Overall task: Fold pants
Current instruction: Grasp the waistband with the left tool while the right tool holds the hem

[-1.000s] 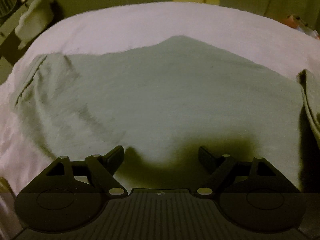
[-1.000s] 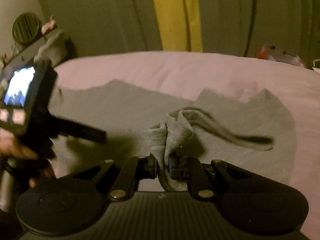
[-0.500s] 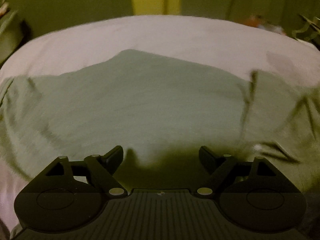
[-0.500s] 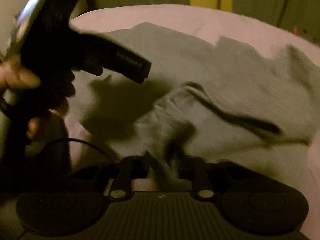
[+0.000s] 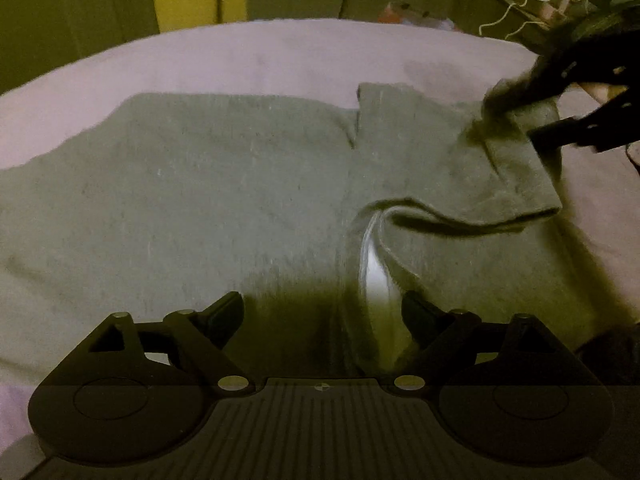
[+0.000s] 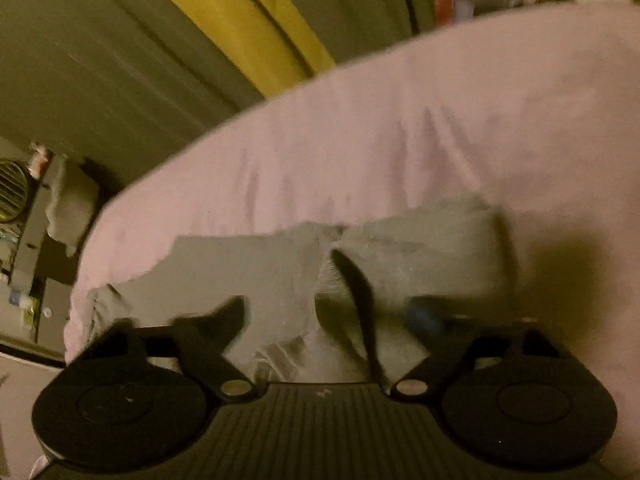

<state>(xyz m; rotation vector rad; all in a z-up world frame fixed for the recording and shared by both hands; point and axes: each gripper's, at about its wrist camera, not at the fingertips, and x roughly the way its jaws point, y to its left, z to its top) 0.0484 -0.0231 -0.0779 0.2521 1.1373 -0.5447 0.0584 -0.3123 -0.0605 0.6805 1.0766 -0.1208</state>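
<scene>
My left hand-held gripper [image 5: 322,312] hung over the pants [image 5: 224,200] with its fingers spread wide and nothing pinched between them; its right finger [image 5: 420,314] sat just beside a pale fold in the cloth, and I could not tell whether it touched. The grey pants lay spread across the pink bed [image 5: 280,56], mostly flat on the left side of my left view. Toward the right, a part was folded over the rest, with a loose edge curling up and casting a dark shadow beneath it.

My right hand-held gripper [image 6: 332,312] was opening. Its fingers stood apart, and a rumpled ridge of the pants [image 6: 420,248] lay between them without either finger pressing on it. In my left view that same gripper [image 5: 516,120] showed as a dark, blurred shape at the far right end of the pants, so contact there was unclear.

Beyond the bed hung curtains [image 6: 120,52], dull green with a yellow strip [image 6: 248,20]. Small clutter sat at the bed's far right corner [image 5: 536,8], too blurred to name.
</scene>
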